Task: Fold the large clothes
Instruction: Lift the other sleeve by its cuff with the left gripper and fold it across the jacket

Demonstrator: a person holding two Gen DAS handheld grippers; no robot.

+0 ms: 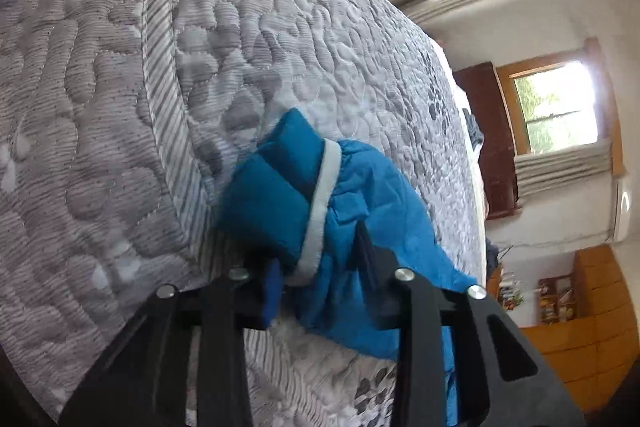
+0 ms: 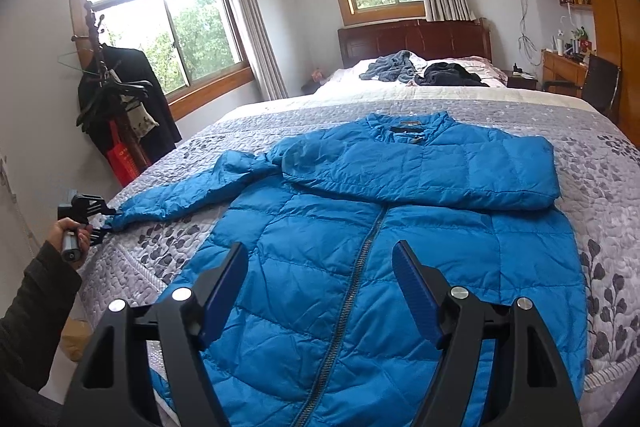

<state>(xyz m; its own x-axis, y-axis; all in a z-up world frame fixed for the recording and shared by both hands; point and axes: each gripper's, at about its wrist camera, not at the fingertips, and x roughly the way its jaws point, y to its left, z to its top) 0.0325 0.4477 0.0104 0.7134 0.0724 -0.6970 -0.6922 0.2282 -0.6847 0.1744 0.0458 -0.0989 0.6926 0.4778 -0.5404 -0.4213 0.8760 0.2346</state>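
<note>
A blue puffer jacket [image 2: 440, 227] lies zipped and front-up on the grey quilted bed [image 2: 600, 179]. One sleeve [image 2: 420, 167] is folded across its chest. The other sleeve [image 2: 180, 195] stretches out to the bed's left edge. There my left gripper [image 2: 100, 221], held by a hand [image 2: 74, 231], is shut on the cuff. In the left wrist view the left gripper [image 1: 320, 267] clamps the blue cuff with white trim [image 1: 320, 203] just over the mattress edge [image 1: 168, 107]. My right gripper [image 2: 320, 251] hovers open above the jacket's lower front, astride the zipper [image 2: 352, 291].
A coat rack [image 2: 120, 95] with dark clothes and a red bag stands left of the bed. Grey and black garments [image 2: 420, 69] lie by the wooden headboard [image 2: 416, 39]. A desk and chair [image 2: 580, 75] stand at the right wall.
</note>
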